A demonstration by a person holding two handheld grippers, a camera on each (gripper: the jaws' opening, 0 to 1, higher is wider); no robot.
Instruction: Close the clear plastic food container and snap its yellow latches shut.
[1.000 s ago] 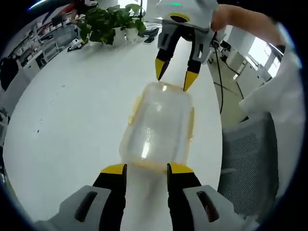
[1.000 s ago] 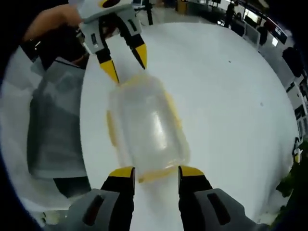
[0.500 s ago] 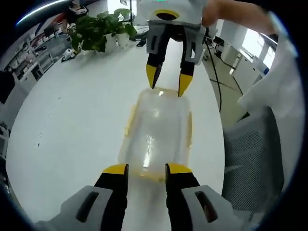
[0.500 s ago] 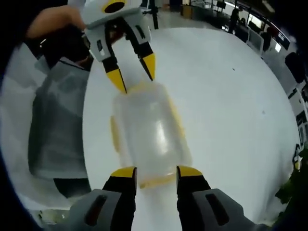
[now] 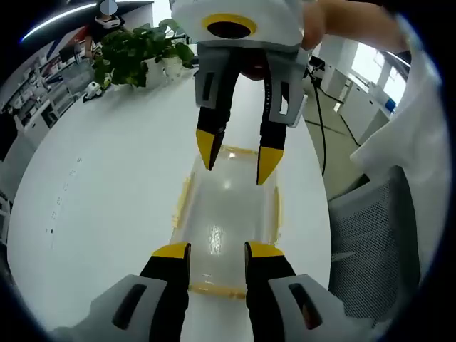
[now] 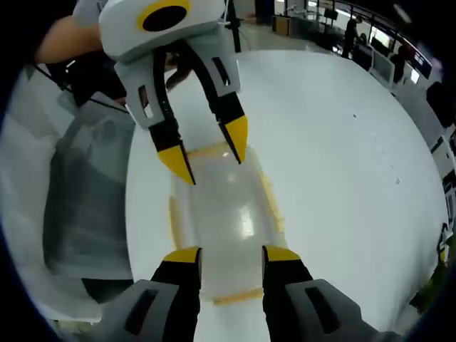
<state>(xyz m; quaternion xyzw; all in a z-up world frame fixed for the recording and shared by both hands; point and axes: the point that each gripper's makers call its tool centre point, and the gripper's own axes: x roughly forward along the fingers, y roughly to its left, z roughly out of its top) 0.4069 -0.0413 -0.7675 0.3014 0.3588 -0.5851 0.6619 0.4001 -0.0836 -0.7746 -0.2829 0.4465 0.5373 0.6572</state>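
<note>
Clear plastic, the food container [image 5: 226, 214] lies on the white table [image 5: 107, 185] with its lid down and its long axis running straight from one gripper toward the other, yellow latches [image 5: 181, 203] along its edges; no brand or writing can be read on it. In the left gripper view the left gripper [image 5: 217, 249] hangs with jaws parted over the near end, and beyond it the right gripper [image 5: 234, 161] points down over the far end, jaws likewise apart and holding nothing. Farther off, a potted plant [image 5: 132, 53] stands at the table's far side, with a mesh chair [image 5: 370, 242] beside the table
</note>
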